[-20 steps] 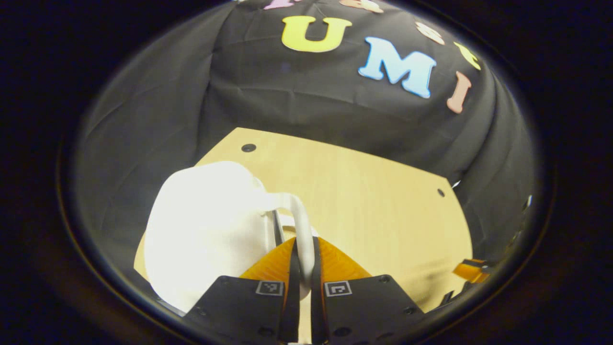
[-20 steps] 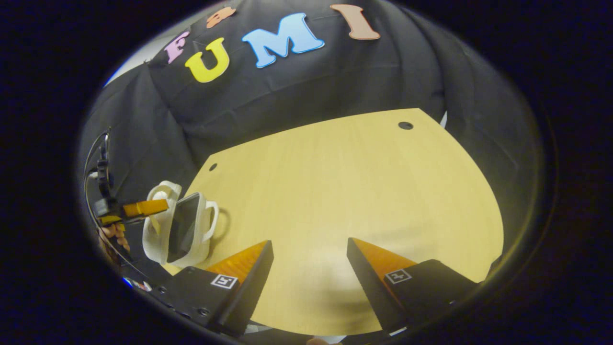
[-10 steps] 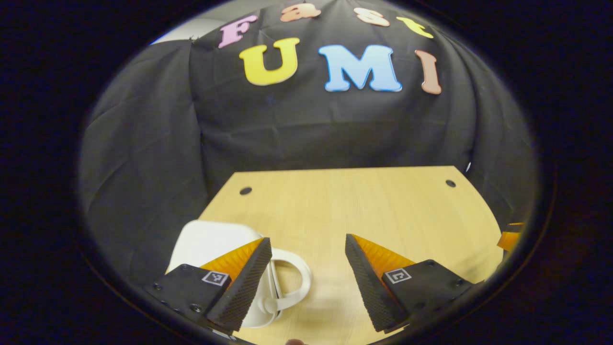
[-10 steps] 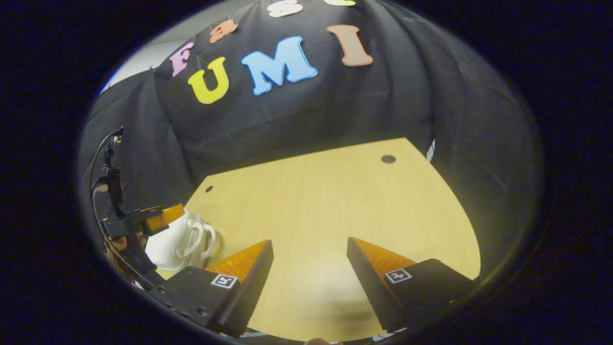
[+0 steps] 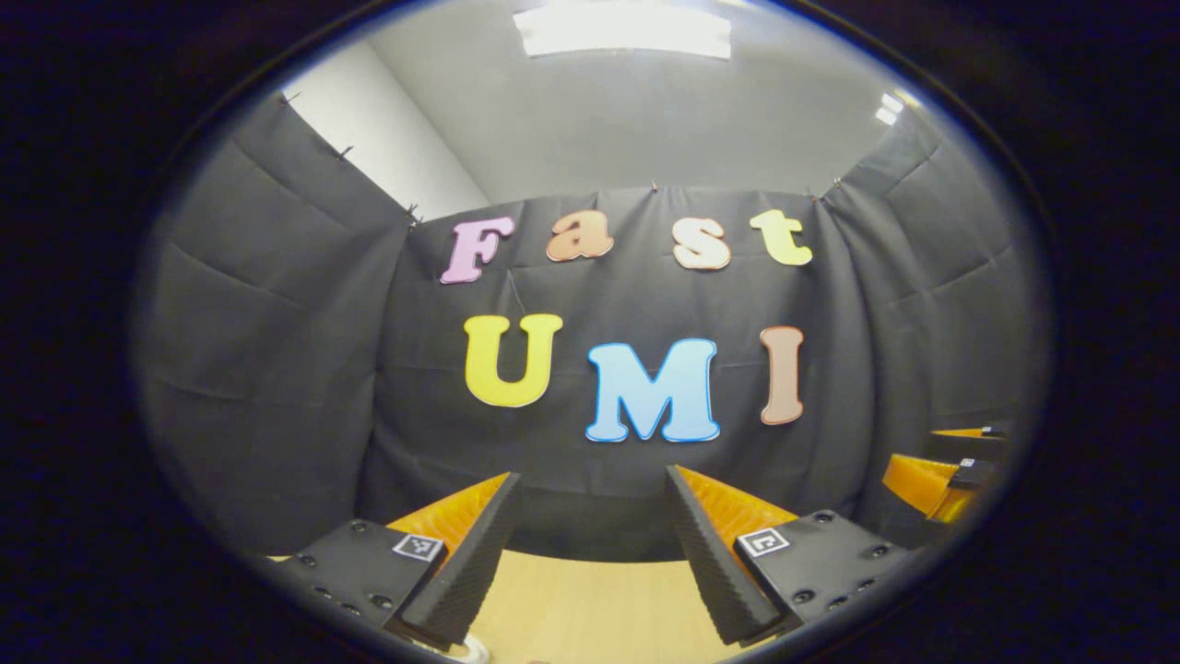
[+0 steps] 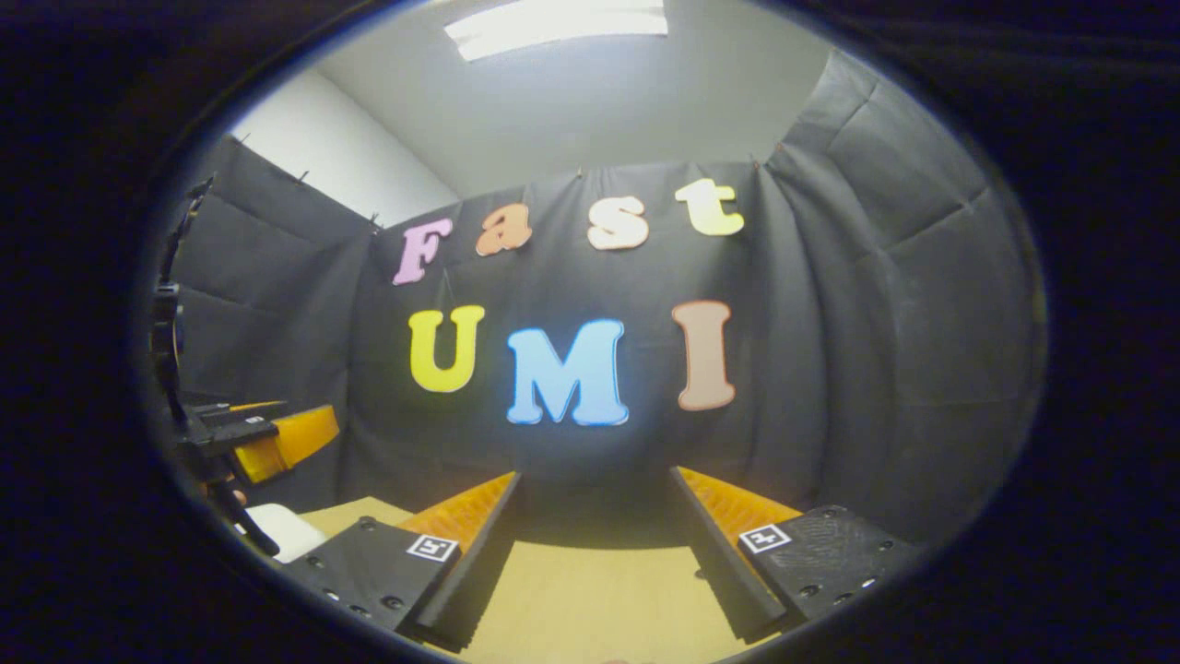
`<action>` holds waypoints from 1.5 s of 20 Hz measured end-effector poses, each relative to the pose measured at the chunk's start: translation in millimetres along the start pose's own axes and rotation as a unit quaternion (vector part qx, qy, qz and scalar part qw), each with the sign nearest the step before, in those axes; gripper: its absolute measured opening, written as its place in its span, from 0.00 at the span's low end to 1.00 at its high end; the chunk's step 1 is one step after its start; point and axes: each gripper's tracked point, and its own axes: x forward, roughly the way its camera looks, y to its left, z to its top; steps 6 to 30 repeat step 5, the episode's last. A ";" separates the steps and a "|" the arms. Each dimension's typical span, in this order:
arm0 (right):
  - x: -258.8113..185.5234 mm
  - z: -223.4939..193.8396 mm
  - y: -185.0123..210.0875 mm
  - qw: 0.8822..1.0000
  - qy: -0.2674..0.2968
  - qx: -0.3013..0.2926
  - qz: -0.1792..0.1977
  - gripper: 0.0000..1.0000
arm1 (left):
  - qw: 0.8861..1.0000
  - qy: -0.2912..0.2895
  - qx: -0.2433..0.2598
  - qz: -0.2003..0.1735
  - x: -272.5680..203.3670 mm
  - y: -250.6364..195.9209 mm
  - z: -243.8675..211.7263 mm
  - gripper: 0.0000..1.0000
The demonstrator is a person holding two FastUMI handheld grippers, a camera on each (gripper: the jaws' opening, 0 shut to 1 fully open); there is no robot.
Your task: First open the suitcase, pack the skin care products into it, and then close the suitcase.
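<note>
Left gripper view first: the left gripper [image 5: 590, 544] is tipped up toward the black cloth wall [image 5: 277, 369] of the booth, its two fingers spread wide with nothing between them. Below the fingers runs a strip of the light wooden table [image 5: 590, 609], and right at the bottom edge, under the left finger, peeks a tiny white sliver [image 5: 475, 651] too small to identify. Above the cloth there is the pale ceiling [image 5: 627, 120] and a bright ceiling light [image 5: 622, 32]. Off at the right edge, the right gripper [image 5: 949, 470] is partly visible, raised above the table.

Over to the right gripper view: the right gripper [image 6: 595, 530] is also pointed at the wall, fingers wide apart, gripping nothing. The table stretches under them. At the left edge sits the left gripper [image 6: 267, 438], held up in the air, with a cable [image 6: 171, 314] rising from it. Just below it, on the table's near left corner, lies the white suitcase [image 6: 277, 530], only a small rounded part of it in sight, so whether it is shut cannot be told from here. It is well apart from the right gripper's fingers, and neither tool is touching it. A fingertip of the person's hand [image 6: 239, 497] shows just beneath the left gripper.
</note>
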 end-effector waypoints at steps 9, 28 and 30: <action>0.4 -14.9 -8.0 1.000 -0.001 -0.017 0.022 0.95 | 0.999 0.042 0.005 -0.020 -7.5 -60.4 -42.1 0.99; 0.4 -14.9 -8.0 1.000 -0.001 -0.017 0.022 0.95 | 0.999 0.042 0.005 -0.020 -7.5 -60.4 -42.1 0.99; 0.4 -14.9 -8.0 1.000 -0.001 -0.017 0.022 0.95 | 0.999 0.042 0.005 -0.020 -7.5 -60.4 -42.1 0.99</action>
